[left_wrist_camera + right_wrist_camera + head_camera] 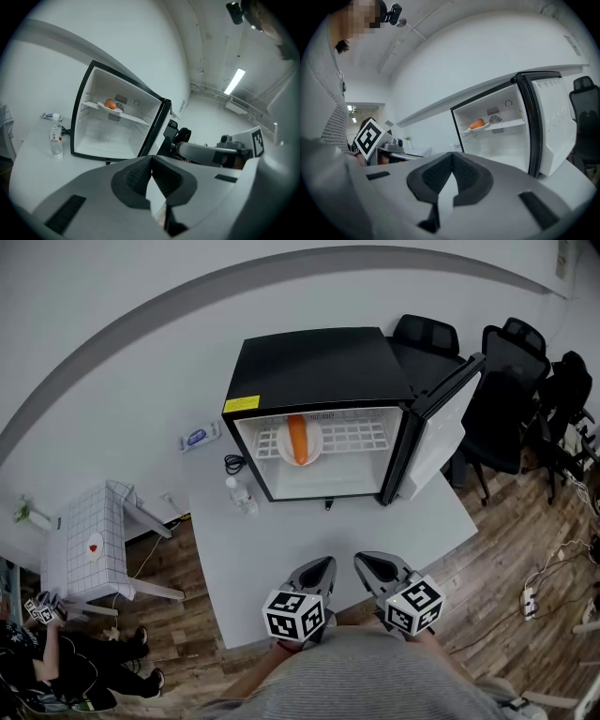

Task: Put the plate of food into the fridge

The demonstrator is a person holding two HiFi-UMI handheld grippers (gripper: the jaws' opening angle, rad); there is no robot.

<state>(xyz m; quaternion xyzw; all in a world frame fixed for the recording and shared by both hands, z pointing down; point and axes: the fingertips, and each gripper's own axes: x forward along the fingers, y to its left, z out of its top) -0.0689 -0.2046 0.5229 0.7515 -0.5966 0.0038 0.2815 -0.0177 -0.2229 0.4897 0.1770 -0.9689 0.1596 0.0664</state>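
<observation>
A small black fridge (314,367) stands on the white table (281,549) with its door (441,432) swung open to the right. Inside, a white plate (300,442) carrying an orange piece of food (296,438) rests on the wire shelf; the plate (108,107) also shows in the left gripper view and the plate (479,126) in the right gripper view. My left gripper (327,564) and right gripper (362,561) hover side by side over the table's near edge, well short of the fridge. Both are shut with nothing between the jaws.
A clear water bottle (240,494) stands left of the fridge, with a black cable (233,465) and a small packet (196,438) behind it. Black office chairs (511,381) crowd the back right. A small white side table (89,545) and a seated person (56,667) are at the left.
</observation>
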